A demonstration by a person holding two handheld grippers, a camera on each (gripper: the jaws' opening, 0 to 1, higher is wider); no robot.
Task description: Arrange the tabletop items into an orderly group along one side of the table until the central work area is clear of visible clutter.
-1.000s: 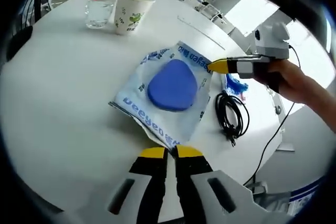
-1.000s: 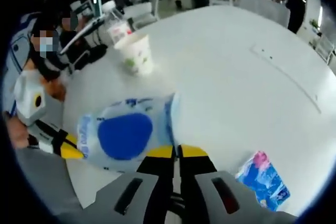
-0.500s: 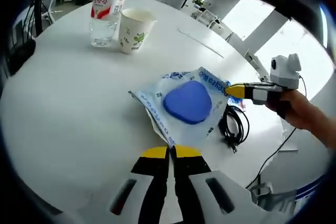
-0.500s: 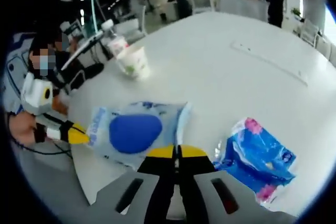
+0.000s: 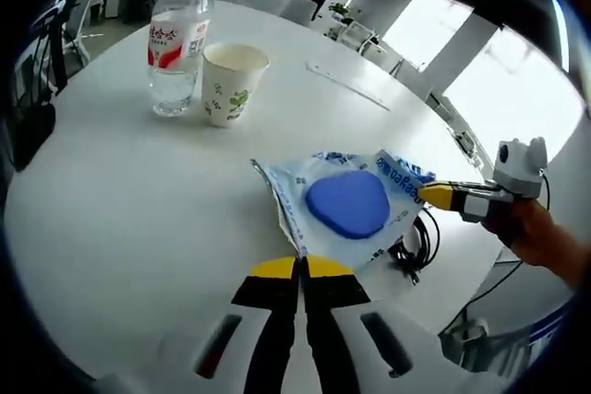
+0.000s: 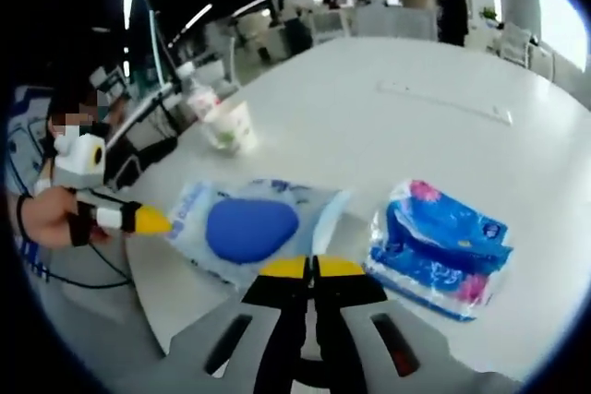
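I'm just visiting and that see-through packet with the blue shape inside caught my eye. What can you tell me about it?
The packet is a clear, crinkly plastic pouch printed with blue lettering, holding a smooth, rounded blue pad. It lies flat on the white table, near its edge. The left gripper is shut on one corner, and the right gripper pinches the opposite edge. A black coiled cable lies beside it.

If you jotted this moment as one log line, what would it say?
left gripper: shut on pouch | right gripper: shut on pouch | cup, bottle: upright, far side
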